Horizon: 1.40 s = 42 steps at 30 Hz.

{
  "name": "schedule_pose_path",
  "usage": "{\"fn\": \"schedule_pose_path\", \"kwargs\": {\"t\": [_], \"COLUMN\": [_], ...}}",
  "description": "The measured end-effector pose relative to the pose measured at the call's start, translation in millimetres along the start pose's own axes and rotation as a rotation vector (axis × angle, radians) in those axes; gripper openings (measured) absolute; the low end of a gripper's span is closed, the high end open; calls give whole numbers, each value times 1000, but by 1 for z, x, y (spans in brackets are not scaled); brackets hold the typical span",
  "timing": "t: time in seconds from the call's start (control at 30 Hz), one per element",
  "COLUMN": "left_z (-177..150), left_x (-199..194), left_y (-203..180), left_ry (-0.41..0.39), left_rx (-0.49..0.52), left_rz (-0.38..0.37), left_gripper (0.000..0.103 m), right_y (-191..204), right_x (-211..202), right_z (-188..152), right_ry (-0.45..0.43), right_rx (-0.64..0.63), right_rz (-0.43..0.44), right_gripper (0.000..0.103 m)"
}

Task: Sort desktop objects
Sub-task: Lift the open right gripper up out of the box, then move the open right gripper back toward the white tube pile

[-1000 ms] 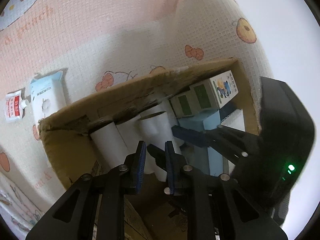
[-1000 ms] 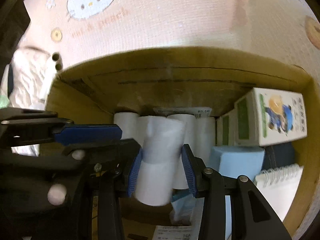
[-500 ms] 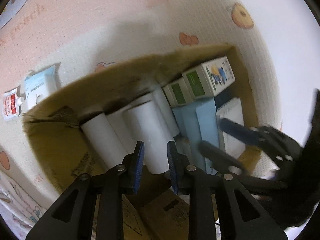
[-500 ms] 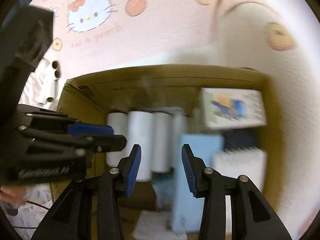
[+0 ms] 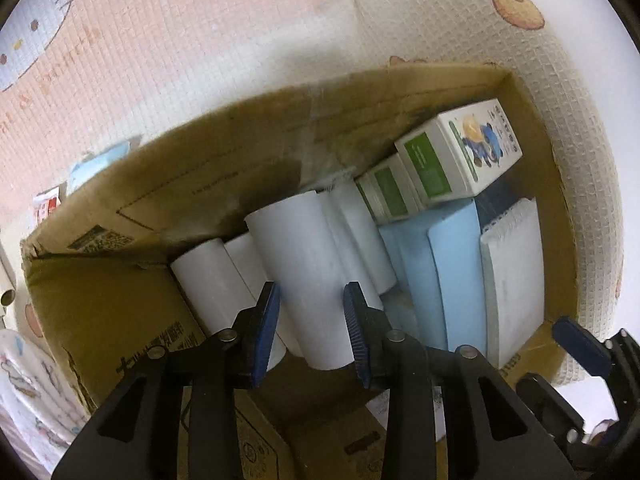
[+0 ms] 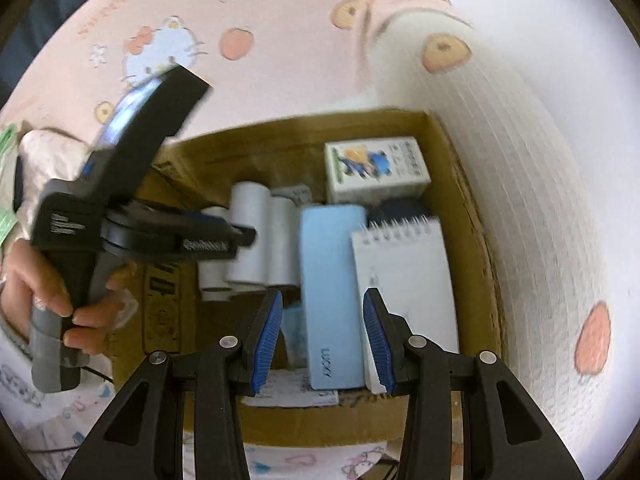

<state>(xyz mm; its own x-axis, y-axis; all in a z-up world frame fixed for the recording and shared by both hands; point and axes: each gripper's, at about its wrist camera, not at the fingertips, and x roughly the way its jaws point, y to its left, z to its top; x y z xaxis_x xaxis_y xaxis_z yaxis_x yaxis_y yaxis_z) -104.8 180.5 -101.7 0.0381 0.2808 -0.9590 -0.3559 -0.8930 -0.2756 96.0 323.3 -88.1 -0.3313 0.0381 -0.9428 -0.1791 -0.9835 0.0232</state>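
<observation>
An open cardboard box (image 5: pixel 240 152) (image 6: pixel 472 240) holds several white paper rolls, a light blue case (image 5: pixel 456 272) (image 6: pixel 330 280), a spiral notepad (image 5: pixel 516 280) (image 6: pixel 408 272) and a green-and-white carton (image 5: pixel 460 156) (image 6: pixel 376 168). One white roll (image 5: pixel 304 264) lies on top of the others. My left gripper (image 5: pixel 310 304) (image 6: pixel 240 236) points down over it, jaws opening. The roll shows between the pads, which do not press on it. My right gripper (image 6: pixel 323 320) hangs open and empty above the box's near side, over the blue case.
The box sits on a pink cartoon-print mat (image 5: pixel 200 40). A red-and-white sachet (image 5: pixel 48 204) and a light blue pack (image 5: pixel 96 164) lie outside its left wall. A person's hand (image 6: pixel 52 280) grips the left tool's handle. The right gripper's finger (image 5: pixel 580 344) shows at lower right.
The right gripper let go of the white roll it held, rose and drew back from the box. The left gripper moved over the rolls and its jaws widened.
</observation>
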Motion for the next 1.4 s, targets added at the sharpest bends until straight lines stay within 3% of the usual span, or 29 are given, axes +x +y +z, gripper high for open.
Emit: {"fn": "schedule_pose_path", "kwargs": {"t": [0.13, 0.33, 0.43, 0.63, 0.77, 0.93, 1.03, 1.17, 1.4], "left_z": [-17, -46, -56, -74, -90, -111, -127, -139, -146], "left_x": [-15, -62, -86, -113, -131, -142, -150, -156, -152], "left_y": [-7, 11, 34, 105, 144, 196, 221, 254, 297], "left_ry": [-34, -235, -336, -476, -594, -669, -724, -767, -789], "left_rx": [39, 44, 24, -57, -103, -174, -195, -240, -321], "left_rz": [-73, -164, -193, -267, -236, -205, -205, -215, -47], "left_gripper": [37, 36, 4, 4, 4, 4, 11, 47, 51], "right_y": [5, 29, 52, 114, 160, 216, 242, 269, 300], "right_x": [-2, -1, -1, -6, -8, -3, -1, 3, 22], "right_z": [-4, 8, 15, 23, 24, 31, 34, 37, 42], "right_ry": [-9, -23, -21, -17, 12, 14, 23, 29, 77], "right_rx": [4, -29, -69, -181, -286, -402, -436, -489, -565], "right_rz": [42, 57, 44, 29, 5, -100, -118, -165, -134], "right_gripper": [39, 39, 39, 39, 39, 39, 39, 39, 39]}}
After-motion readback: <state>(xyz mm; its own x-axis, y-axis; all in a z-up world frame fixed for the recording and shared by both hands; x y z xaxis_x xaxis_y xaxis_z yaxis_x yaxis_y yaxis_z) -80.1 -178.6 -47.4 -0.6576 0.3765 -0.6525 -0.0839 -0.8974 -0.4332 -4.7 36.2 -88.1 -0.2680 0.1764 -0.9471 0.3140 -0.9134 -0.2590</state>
